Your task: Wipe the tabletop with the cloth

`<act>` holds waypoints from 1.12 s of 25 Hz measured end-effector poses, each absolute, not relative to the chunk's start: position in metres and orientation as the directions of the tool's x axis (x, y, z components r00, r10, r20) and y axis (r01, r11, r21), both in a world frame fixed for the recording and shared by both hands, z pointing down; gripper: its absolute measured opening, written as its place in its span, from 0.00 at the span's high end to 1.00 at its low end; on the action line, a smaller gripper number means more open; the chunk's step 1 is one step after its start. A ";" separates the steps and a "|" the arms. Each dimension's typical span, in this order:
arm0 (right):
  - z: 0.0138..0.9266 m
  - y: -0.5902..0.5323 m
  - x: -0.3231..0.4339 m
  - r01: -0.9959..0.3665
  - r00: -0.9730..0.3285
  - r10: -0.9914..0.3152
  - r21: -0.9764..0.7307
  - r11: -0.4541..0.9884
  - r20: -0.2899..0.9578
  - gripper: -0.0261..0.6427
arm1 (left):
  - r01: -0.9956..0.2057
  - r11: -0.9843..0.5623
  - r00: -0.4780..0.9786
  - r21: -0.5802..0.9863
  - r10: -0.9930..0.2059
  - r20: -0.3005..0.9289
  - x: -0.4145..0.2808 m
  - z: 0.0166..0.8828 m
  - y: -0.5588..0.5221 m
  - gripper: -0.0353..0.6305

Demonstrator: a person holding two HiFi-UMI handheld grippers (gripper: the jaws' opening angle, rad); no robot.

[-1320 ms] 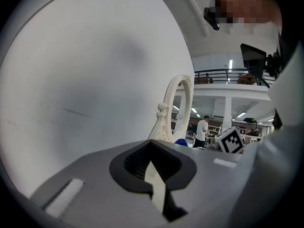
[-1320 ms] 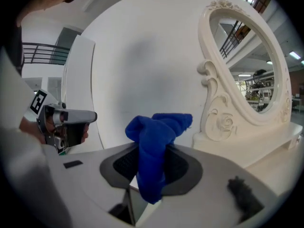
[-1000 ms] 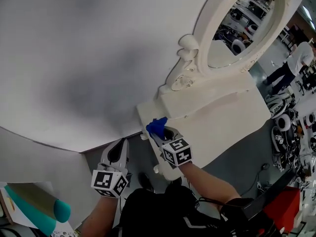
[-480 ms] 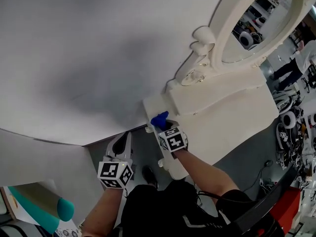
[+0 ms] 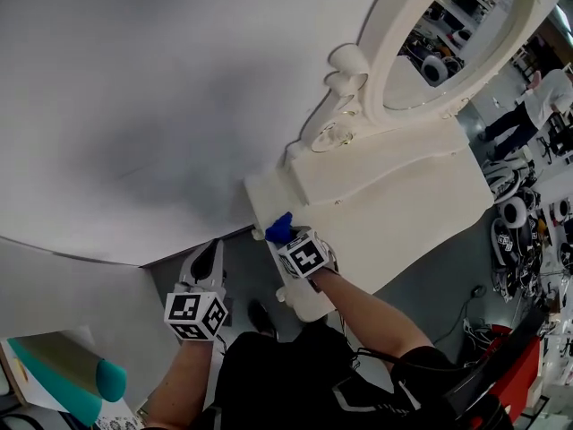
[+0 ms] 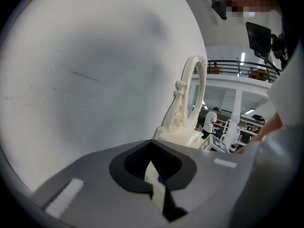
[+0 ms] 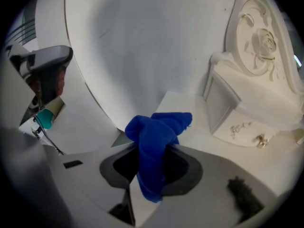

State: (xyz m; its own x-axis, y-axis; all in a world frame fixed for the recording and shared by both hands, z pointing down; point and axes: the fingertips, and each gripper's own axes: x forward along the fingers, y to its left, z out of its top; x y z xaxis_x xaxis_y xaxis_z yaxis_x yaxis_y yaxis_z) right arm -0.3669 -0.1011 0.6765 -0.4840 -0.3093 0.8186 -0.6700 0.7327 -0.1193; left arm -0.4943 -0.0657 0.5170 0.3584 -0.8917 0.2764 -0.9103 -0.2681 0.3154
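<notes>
Since the blue cloth (image 7: 156, 132) is judged soft and light, it is clamped mid-bunch by the right gripper (image 7: 151, 163). The left gripper (image 6: 154, 177) is closed on nothing.

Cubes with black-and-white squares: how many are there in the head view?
2. One cube rides on the left tool, held off the table's side. The other is on the right tool, which grips the blue cloth at the white tabletop.
</notes>
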 end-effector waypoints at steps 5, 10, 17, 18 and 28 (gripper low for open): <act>0.676 -0.052 -0.342 -0.628 -0.488 -0.224 -0.162 0.761 0.843 0.78 | -0.910 -0.245 0.345 0.334 -0.894 0.286 -0.488 0.519 -0.057 0.94; 0.673 0.007 -0.311 -0.608 -0.495 -0.181 -0.191 0.771 0.850 0.78 | -0.907 -0.249 0.347 0.341 -0.899 0.268 -0.475 0.510 -0.050 0.94; 0.672 0.072 -0.273 -0.594 -0.518 -0.111 -0.263 0.760 0.848 0.78 | -0.900 -0.272 0.372 0.341 -0.886 0.276 -0.442 0.510 -0.038 0.94; 0.672 0.077 -0.270 -0.591 -0.517 -0.112 -0.259 0.764 0.849 0.78 | -0.899 -0.273 0.373 0.343 -0.886 0.274 -0.439 0.509 -0.036 0.94; 0.656 -0.001 -0.278 -0.639 -0.548 -0.223 -0.232 0.733 0.806 0.78 | -0.903 -0.269 0.359 0.334 -0.900 0.247 -0.442 0.489 -0.022 0.94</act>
